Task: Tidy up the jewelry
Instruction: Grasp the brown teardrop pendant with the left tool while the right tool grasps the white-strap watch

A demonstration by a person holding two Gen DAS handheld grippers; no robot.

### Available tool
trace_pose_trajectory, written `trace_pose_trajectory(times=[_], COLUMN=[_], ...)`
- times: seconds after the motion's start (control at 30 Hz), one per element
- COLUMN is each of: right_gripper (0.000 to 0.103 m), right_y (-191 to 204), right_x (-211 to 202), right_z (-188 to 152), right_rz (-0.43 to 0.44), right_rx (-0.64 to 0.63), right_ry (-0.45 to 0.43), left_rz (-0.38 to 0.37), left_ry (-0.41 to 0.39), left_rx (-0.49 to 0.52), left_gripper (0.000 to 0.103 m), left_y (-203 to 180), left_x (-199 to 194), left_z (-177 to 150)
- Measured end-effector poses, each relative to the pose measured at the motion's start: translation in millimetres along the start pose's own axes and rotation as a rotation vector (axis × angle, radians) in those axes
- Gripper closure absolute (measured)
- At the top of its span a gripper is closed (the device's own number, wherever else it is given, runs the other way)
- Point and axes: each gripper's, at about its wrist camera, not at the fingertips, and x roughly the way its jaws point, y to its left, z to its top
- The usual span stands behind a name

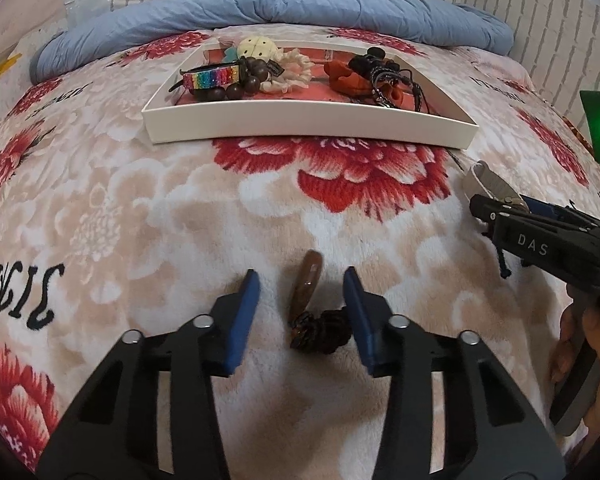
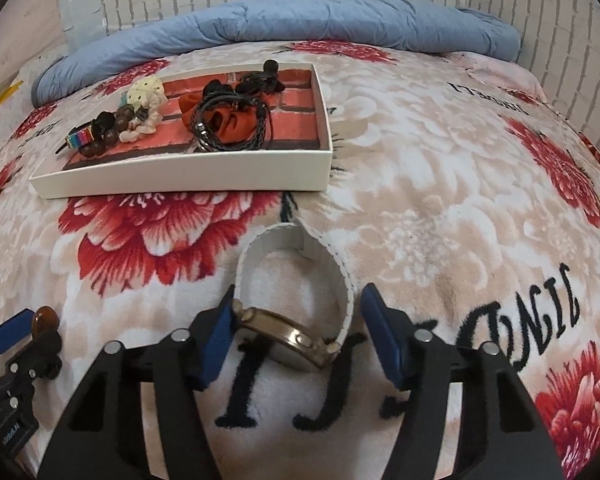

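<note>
Two items remain loose on the floral fleece bed cover (image 1: pixel 180 208), near its front edge. Left tongs (image 1: pixel 302 292) straddle a brown amber-toned hair clip (image 1: pixel 306 284), pads part-open and not touching it. Right tongs (image 2: pixel 298 312) bracket a gold-cased watch with white strap (image 2: pixel 296 332); the left pad appears to touch the case, the right stands clear. Farther back, the shallow white cardboard tray (image 1: pixel 308 130) already holds beads, bracelets, cords and scrunchies. Judged progress: mostly complete.

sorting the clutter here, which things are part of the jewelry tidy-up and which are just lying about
Part of the job:
- watch, between the right gripper fingers
- brown pendant, between the left gripper fingers
- white tray already holding bracelets

Just lying about:
- blue quilt
- flowered blanket
</note>
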Motion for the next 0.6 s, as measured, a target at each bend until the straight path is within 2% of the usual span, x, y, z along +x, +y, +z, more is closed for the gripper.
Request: trace_pose_trajectory(times=[0.07, 0.17, 0.23, 0.6], right_gripper=[0.05, 0.055, 0.059, 0.06], right_y=[1.3, 1.4, 0.6, -5.0], right_x=[1.1, 1.1, 0.1, -15.3], right_z=[2.0, 3.1, 3.1, 5.7], right_rz=[0.004, 0.013, 0.018, 0.029], right_rx=[-0.002, 0.001, 0.005, 0.013], right_ry=[0.004, 0.002, 0.0, -0.037], left_rz=[-0.005, -0.017, -0.018, -0.013], left_ry=[0.003, 0.011, 0.012, 0.005], left_rx=[0.002, -0.008, -0.009, -0.008], left_gripper=[0.076, 0.081, 0.083, 0.084], left_y=[1.8, 5.9, 7.2, 11.3], left_x=[0.9, 2.7, 3.0, -2.1], left_z=[3.2, 6.5, 7.5, 11.0])
